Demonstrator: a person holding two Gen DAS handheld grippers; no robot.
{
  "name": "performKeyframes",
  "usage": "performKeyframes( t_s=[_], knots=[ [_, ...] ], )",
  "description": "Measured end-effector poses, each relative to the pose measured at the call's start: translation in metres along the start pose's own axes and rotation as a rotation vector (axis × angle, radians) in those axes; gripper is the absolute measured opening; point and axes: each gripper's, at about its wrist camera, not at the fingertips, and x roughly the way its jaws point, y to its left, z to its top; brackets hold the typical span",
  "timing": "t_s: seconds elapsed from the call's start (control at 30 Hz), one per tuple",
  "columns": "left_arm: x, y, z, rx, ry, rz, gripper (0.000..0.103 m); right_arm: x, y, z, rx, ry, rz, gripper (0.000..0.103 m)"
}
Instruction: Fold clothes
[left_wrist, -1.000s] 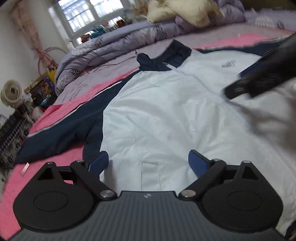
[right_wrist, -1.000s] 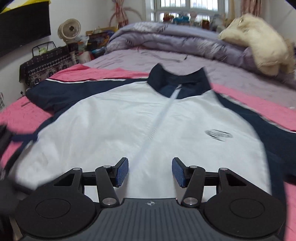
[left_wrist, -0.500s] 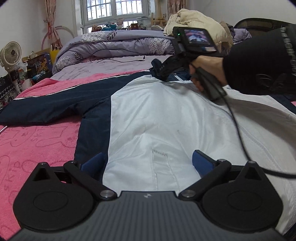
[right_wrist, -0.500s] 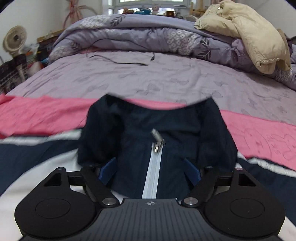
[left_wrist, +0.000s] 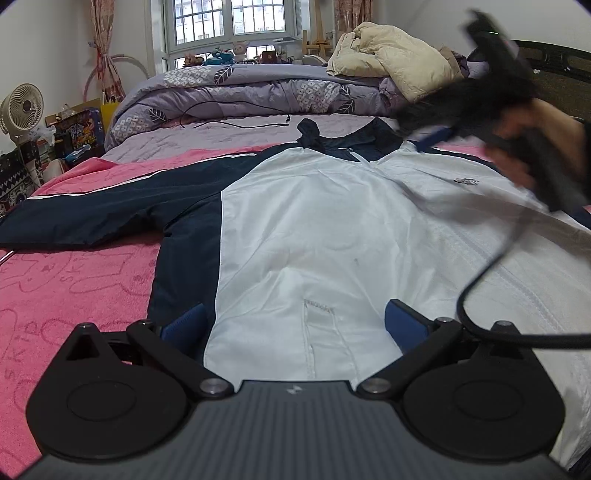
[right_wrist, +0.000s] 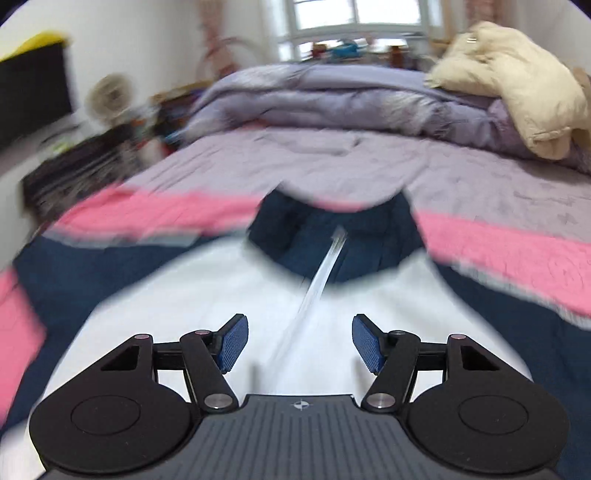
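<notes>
Left wrist view had the left gripper (left_wrist: 295, 321) low over the hem of the white-and-navy jacket (left_wrist: 332, 229), jaws spread wide with nothing between them; jacket lay flat, front up, on the pink blanket (left_wrist: 74, 280), one navy sleeve (left_wrist: 110, 206) stretched out to the side. Right gripper (right_wrist: 300, 343) was blurred but also wide open and empty, over the jacket's chest, pointed at the navy collar (right_wrist: 332, 236) and zipper (right_wrist: 321, 280).
</notes>
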Motion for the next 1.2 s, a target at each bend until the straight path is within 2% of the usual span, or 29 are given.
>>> performKeyframes(
  t_s=[0.07, 0.13, 0.17, 0.2, 0.3, 0.33, 0.4, 0.47, 0.57, 0.63, 0.67, 0.8, 0.83, 0.9, 0.97, 1.0, 1.03, 1.07, 1.1, 1.17, 1.2],
  knots=[
    [0.000, 0.000, 0.000, 0.000, 0.002, 0.000, 0.103, -0.017, -0.003, -0.030, -0.053, 0.056, -0.015, 0.063],
    [0.000, 0.001, 0.001, -0.001, 0.005, 0.002, 0.103, -0.028, -0.020, -0.051, -0.072, 0.068, -0.092, 0.072],
    [0.000, 0.000, 0.002, -0.001, 0.008, 0.003, 0.103, -0.032, -0.037, -0.056, -0.037, 0.049, -0.131, 0.078],
    [0.000, 0.000, 0.002, -0.002, 0.010, 0.004, 0.103, -0.034, -0.057, -0.057, 0.008, 0.036, -0.202, 0.078],
    [0.000, 0.000, 0.005, -0.004, 0.026, 0.010, 0.103, -0.044, -0.119, -0.052, 0.211, 0.007, -0.419, 0.067],
    [0.000, 0.000, 0.008, -0.005, 0.038, 0.014, 0.103, -0.053, -0.137, -0.050, 0.290, -0.016, -0.429, 0.066],
    [-0.001, 0.001, 0.014, -0.014, 0.065, 0.023, 0.103, -0.082, -0.164, -0.051, 0.405, -0.117, -0.405, 0.065],
    [-0.005, 0.003, 0.023, -0.037, 0.061, 0.042, 0.100, -0.116, -0.183, -0.060, 0.478, -0.229, -0.431, 0.067],
    [-0.016, 0.003, 0.038, -0.063, -0.015, 0.048, 0.099, -0.159, -0.227, -0.085, 0.616, -0.347, -0.566, 0.067],
    [-0.020, -0.003, 0.047, -0.045, -0.057, 0.050, 0.100, -0.182, -0.263, -0.108, 0.749, -0.400, -0.645, 0.067],
    [-0.013, -0.005, 0.047, -0.038, -0.034, 0.053, 0.100, -0.191, -0.282, -0.119, 0.820, -0.426, -0.676, 0.067],
    [0.019, -0.017, 0.040, -0.013, 0.089, 0.062, 0.101, -0.205, -0.348, -0.150, 1.022, -0.488, -0.739, 0.068],
    [0.027, -0.017, 0.028, -0.023, 0.095, 0.057, 0.103, -0.204, -0.362, -0.156, 1.055, -0.497, -0.743, 0.068],
    [0.027, -0.013, 0.018, -0.052, 0.040, 0.036, 0.103, -0.197, -0.388, -0.165, 1.119, -0.521, -0.720, 0.072],
    [0.027, -0.012, 0.020, -0.053, 0.057, 0.034, 0.103, -0.190, -0.411, -0.168, 1.156, -0.557, -0.700, 0.075],
    [0.028, -0.013, 0.020, -0.052, 0.058, 0.037, 0.103, -0.186, -0.423, -0.162, 1.148, -0.530, -0.713, 0.068],
    [0.029, -0.014, 0.019, -0.050, 0.057, 0.041, 0.103, -0.181, -0.431, -0.156, 1.139, -0.504, -0.717, 0.054],
    [0.030, -0.015, 0.018, -0.048, 0.056, 0.044, 0.103, -0.177, -0.434, -0.148, 1.130, -0.481, -0.698, 0.013],
    [0.030, -0.015, 0.018, -0.049, 0.054, 0.046, 0.103, -0.174, -0.437, -0.139, 1.121, -0.458, -0.679, 0.008],
    [0.027, -0.016, 0.020, -0.050, 0.049, 0.048, 0.103, -0.168, -0.438, -0.121, 1.085, -0.425, -0.647, 0.007],
    [0.027, -0.017, 0.020, -0.051, 0.046, 0.048, 0.103, -0.170, -0.423, -0.107, 1.009, -0.447, -0.640, 0.007]
  ],
)
